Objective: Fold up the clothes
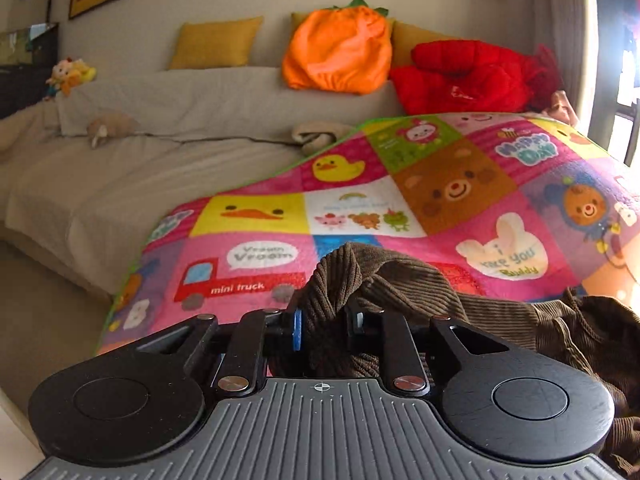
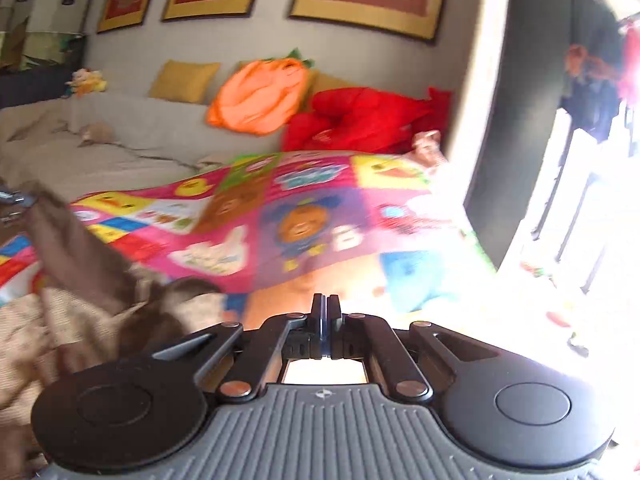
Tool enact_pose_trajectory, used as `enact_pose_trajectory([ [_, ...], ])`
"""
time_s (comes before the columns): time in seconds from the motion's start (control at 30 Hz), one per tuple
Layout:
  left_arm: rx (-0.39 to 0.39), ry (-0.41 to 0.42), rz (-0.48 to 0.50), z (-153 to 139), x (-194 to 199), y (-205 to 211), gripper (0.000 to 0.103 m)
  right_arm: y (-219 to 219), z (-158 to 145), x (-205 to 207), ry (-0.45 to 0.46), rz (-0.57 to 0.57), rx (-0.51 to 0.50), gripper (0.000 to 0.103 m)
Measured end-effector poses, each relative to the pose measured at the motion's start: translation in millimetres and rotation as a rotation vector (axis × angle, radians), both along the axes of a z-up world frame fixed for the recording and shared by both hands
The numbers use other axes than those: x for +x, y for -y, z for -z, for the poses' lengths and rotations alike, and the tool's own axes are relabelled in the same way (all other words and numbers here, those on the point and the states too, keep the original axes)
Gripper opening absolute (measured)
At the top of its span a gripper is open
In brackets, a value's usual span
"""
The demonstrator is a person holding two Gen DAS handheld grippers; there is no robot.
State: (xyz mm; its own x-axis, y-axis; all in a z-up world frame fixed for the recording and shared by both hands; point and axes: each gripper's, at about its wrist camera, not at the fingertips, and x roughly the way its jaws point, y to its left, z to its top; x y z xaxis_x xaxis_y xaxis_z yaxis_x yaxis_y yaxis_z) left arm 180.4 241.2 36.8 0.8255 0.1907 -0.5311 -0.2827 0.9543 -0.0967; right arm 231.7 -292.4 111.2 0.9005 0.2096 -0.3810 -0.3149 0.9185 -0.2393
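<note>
A brown ribbed garment (image 1: 384,280) is bunched between the fingers of my left gripper (image 1: 328,328), which is shut on it; the rest of the cloth trails off to the lower right (image 1: 580,332). In the right wrist view the same brown garment (image 2: 80,264) lies at the lower left on the colourful patchwork blanket (image 2: 304,216), stretching up toward the far left edge. My right gripper (image 2: 326,312) is shut with its pads together and nothing between them, held over the blanket to the right of the cloth. That view is motion-blurred.
The patchwork blanket (image 1: 440,192) covers a beige sofa (image 1: 160,148). At the back lie an orange plush (image 1: 340,48), a red jacket (image 1: 468,76), yellow cushions (image 1: 216,42) and small toys (image 1: 70,74). A bright window (image 2: 580,200) is at the right.
</note>
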Motion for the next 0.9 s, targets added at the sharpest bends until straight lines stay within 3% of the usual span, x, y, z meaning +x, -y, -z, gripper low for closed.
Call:
enact_pose_trajectory([
  [0.1, -0.058, -0.030, 0.013, 8, -13, -4, 0.038, 18, -4, 23, -0.105, 0.002, 0.127, 0.003],
  [0.17, -0.087, -0.041, 0.047, 9, -24, -2, 0.062, 10, 7, 16, -0.182, -0.119, 0.148, 0.020],
  [0.23, -0.119, -0.043, 0.071, 8, -36, 5, 0.079, -15, 25, -4, -0.221, -0.226, 0.084, 0.065],
  [0.27, -0.135, -0.042, 0.077, 6, -38, 8, 0.087, -24, 33, -13, -0.241, -0.267, 0.063, 0.068],
  [0.37, -0.202, -0.023, 0.107, -1, -47, 19, 0.094, -48, 59, -36, -0.384, -0.383, 0.073, 0.068],
  [0.47, -0.259, -0.009, 0.212, -9, -46, 39, 0.097, -55, 74, -56, -0.509, -0.453, 0.113, 0.069],
  [0.53, -0.253, -0.013, 0.296, -10, -44, 60, 0.099, -54, 78, -75, -0.568, -0.507, 0.100, 0.075],
  [0.7, -0.240, -0.071, 0.431, 2, -31, 117, 0.100, -53, 78, -126, -0.657, -0.697, 0.078, 0.076],
  [0.8, -0.238, -0.084, 0.484, 8, -32, 140, 0.100, -57, 87, -152, -0.624, -0.751, 0.023, 0.078],
  [0.9, -0.235, -0.092, 0.491, 10, -36, 152, 0.100, -74, 106, -165, -0.520, -0.738, -0.058, 0.078],
])
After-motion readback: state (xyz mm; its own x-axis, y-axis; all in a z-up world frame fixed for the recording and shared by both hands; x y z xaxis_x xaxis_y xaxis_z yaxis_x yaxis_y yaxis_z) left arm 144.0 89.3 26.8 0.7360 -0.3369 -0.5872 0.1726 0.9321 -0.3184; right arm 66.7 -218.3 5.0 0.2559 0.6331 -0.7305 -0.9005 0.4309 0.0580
